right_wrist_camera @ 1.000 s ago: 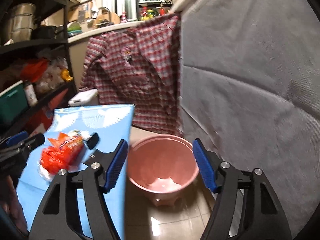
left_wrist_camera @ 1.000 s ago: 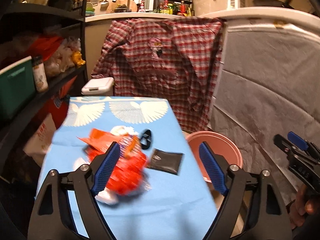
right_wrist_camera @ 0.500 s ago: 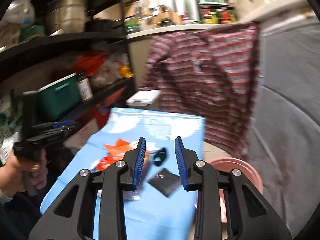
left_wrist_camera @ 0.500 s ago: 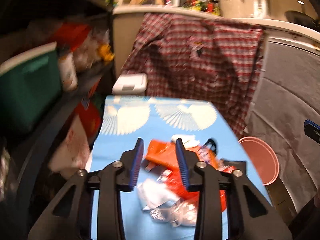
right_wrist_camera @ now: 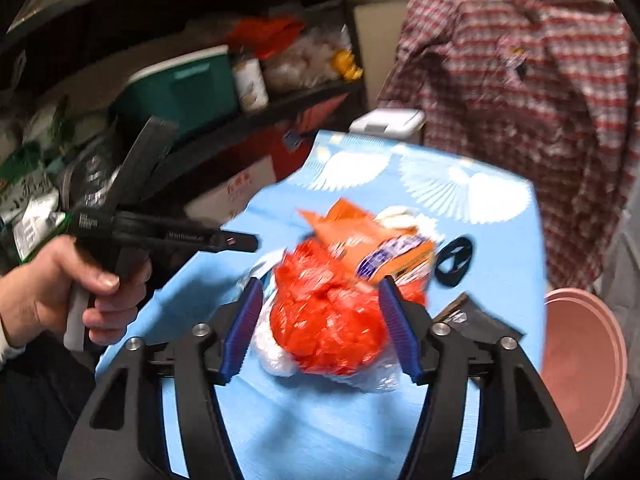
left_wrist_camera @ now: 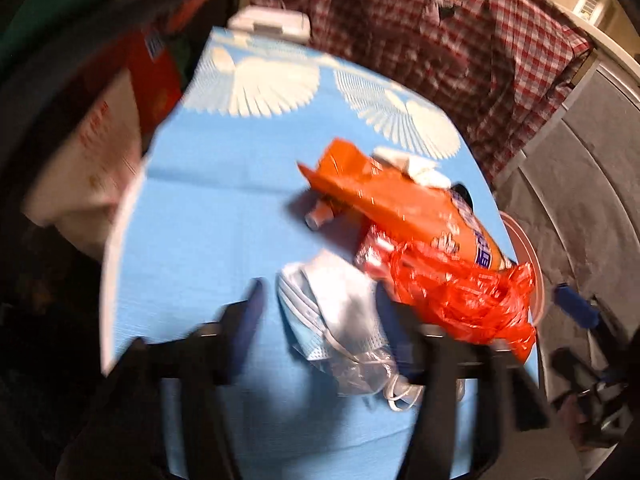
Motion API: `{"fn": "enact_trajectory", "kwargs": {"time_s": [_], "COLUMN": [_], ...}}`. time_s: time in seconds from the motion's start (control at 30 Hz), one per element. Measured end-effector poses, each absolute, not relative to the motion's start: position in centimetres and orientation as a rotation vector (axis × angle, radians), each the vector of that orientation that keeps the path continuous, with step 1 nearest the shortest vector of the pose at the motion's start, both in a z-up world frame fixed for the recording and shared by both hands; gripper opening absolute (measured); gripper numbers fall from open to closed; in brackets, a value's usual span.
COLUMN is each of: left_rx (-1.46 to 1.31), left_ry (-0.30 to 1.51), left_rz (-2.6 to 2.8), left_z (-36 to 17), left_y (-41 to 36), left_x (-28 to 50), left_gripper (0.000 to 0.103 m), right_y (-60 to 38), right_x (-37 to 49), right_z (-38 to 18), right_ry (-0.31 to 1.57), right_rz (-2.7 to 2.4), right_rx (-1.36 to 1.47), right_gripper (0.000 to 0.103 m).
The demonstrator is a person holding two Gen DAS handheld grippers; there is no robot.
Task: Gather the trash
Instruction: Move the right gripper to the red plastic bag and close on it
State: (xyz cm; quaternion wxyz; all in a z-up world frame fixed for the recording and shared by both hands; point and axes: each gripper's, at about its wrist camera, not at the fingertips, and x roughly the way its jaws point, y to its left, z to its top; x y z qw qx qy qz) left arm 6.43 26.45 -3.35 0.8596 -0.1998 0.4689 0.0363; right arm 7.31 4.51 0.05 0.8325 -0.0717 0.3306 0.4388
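since the earlier frames both tools have been brought in over the trash pile, which a second ago was seen from farther back; the pink tub [right_wrist_camera: 576, 364] has slid from the middle of the right view to its right edge. both sets of jaws were narrowed half a second ago and have just been opening again.

the left tool [left_wrist_camera: 320, 320] is pointed steeply down at the worktop [left_wrist_camera: 208, 216], blurred by motion; its jaws stand apart, with the pale mask [left_wrist_camera: 336, 312] seen between them, and whether it is touched cannot be told. in the right view the left tool is seen side-on, gripped by a hand [right_wrist_camera: 60, 292] at the left edge.

the right tool [right_wrist_camera: 320, 320] is tilted down less steeply, its jaws apart to either side of the red bag [right_wrist_camera: 328, 320], with a gap showing at each blue pad, so nothing is gripped.

the trash is gathered on the blue worktop, toward the side nearest the tub. the orange wrapper [left_wrist_camera: 400, 208] is laid on top of the pile, its long axis running diagonally in the left view, torn end up-left, printed end down-right toward the tub. the red bag is crumpled just beside it, the mask touching both. a black ring [right_wrist_camera: 454, 262] and a dark pouch [right_wrist_camera: 472, 316] lie to the right of the pile.
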Motion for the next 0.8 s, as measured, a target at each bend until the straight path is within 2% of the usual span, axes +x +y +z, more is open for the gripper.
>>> {"fn": "enact_trajectory", "kwargs": {"time_s": [0.4, 0.47, 0.5, 0.53, 0.6, 0.67, 0.8], "left_rx": [-0.443, -0.434, -0.430, -0.430, -0.428, -0.420, -0.405], "left_ry": [1.112, 1.113, 1.111, 1.105, 1.083, 1.062, 1.010], "left_rz": [0.045, 0.043, 0.045, 0.046, 0.049, 0.057, 0.086], "left_z": [-6.4, -6.3, -6.2, -5.9, -5.2, -4.5, -2.6], "left_y": [25.8, 25.6, 25.6, 25.7, 26.1, 26.2, 26.4], "left_x": [7.8, 7.8, 7.7, 7.6, 7.2, 6.9, 5.8], "left_gripper": [0.063, 0.052, 0.042, 0.039, 0.032, 0.029, 0.022], "right_y": [5.5, 5.4, 5.4, 5.2, 5.0, 4.9, 4.3], "right_x": [8.1, 8.0, 8.0, 7.8, 7.6, 7.3, 6.7], "right_z": [-1.8, -1.7, -1.6, -1.5, -1.1, -0.8, 0.4], "right_ry": [0.748, 0.747, 0.745, 0.743, 0.737, 0.731, 0.706], "right_rz": [0.922, 0.919, 0.919, 0.923, 0.926, 0.932, 0.931], "right_rx": [-0.223, -0.227, -0.226, -0.223, -0.217, -0.212, -0.180], "right_gripper": [0.060, 0.055, 0.051, 0.045, 0.039, 0.022, 0.019]}}
